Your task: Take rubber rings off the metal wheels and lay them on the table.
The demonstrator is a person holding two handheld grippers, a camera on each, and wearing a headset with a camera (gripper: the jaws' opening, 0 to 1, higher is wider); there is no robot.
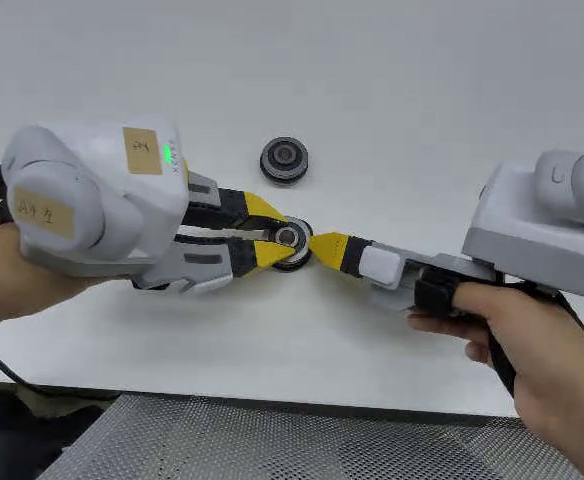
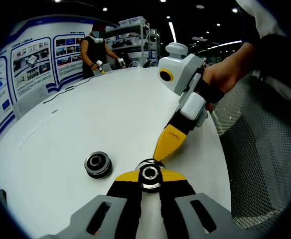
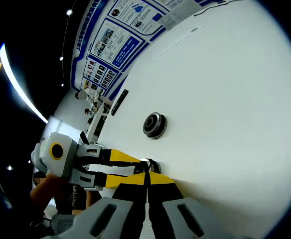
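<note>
The left gripper (image 1: 280,237) clamps a metal wheel (image 1: 293,238) between its yellow tips. The right gripper (image 1: 319,243), jaws pressed together, touches that wheel's rim from the opposite side. Near it, farther across the table (image 1: 422,90), a second wheel (image 1: 284,159) lies wearing its rubber ring (image 1: 265,162).

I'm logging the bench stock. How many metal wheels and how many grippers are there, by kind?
Metal wheels: 2 (free wheel on the table; held wheel in the left jaws)
Grippers: 2 (left gripper; right gripper)
Total: 4
</note>
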